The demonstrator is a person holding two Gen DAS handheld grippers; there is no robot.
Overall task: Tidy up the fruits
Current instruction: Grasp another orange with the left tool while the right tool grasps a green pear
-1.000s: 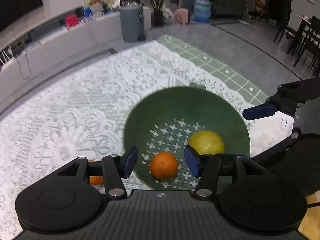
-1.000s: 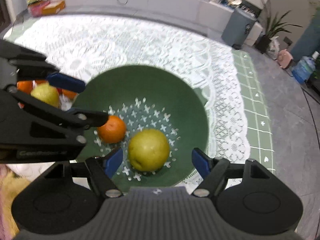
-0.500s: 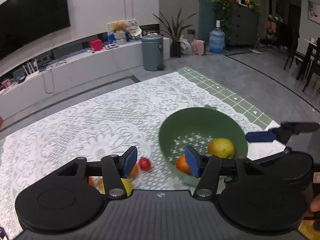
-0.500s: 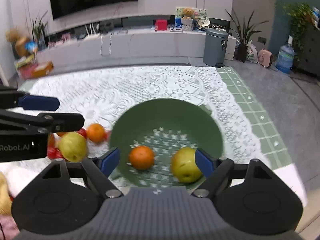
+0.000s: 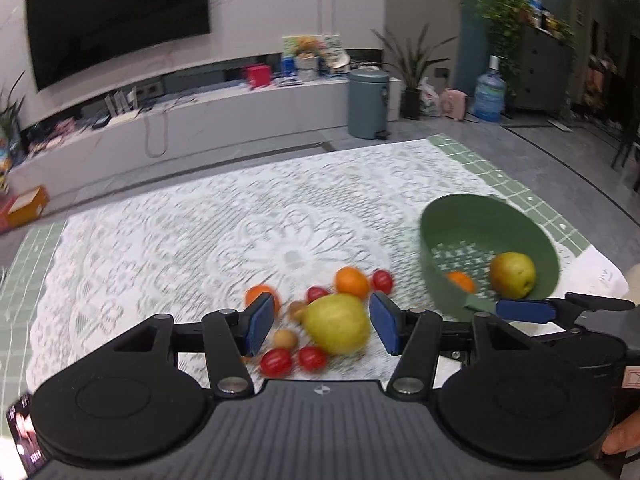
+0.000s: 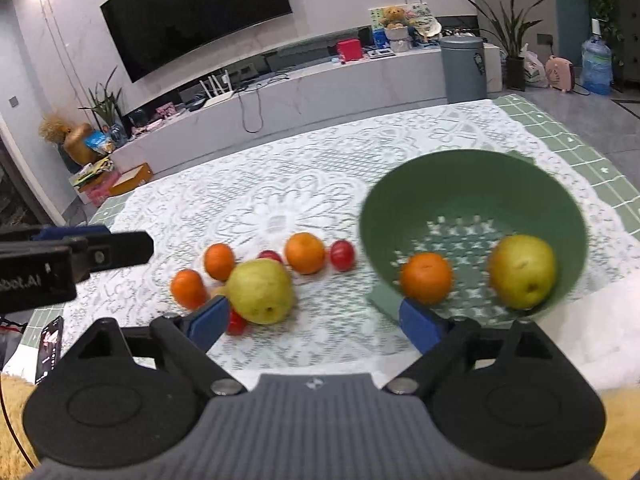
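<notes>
A green perforated bowl (image 6: 472, 176) stands on the lace tablecloth and holds an orange (image 6: 426, 278) and a round yellow fruit (image 6: 522, 272). Left of the bowl lies a loose pile: a yellow-green pear (image 6: 260, 292), three oranges (image 6: 304, 252) and several small red tomatoes (image 6: 342, 255). My right gripper (image 6: 314, 323) hovers in front of the gap between pile and bowl, its jaws opening with nothing between them. My left gripper (image 5: 322, 328) is open above the pear (image 5: 338, 328), which lies on the cloth apart from both pads. The bowl (image 5: 488, 216) sits to its right.
A phone (image 6: 50, 350) lies at the table's near left corner. A green checked cloth (image 6: 560, 136) shows under the lace at the edges. Beyond the table are a grey bin (image 6: 464, 68), a low white TV bench (image 6: 280, 92) and plants.
Both grippers have drawn back from over the bowl and swung left, bringing the fruit pile into view. The right jaws have widened. The orange and yellow fruit stay in the bowl.
</notes>
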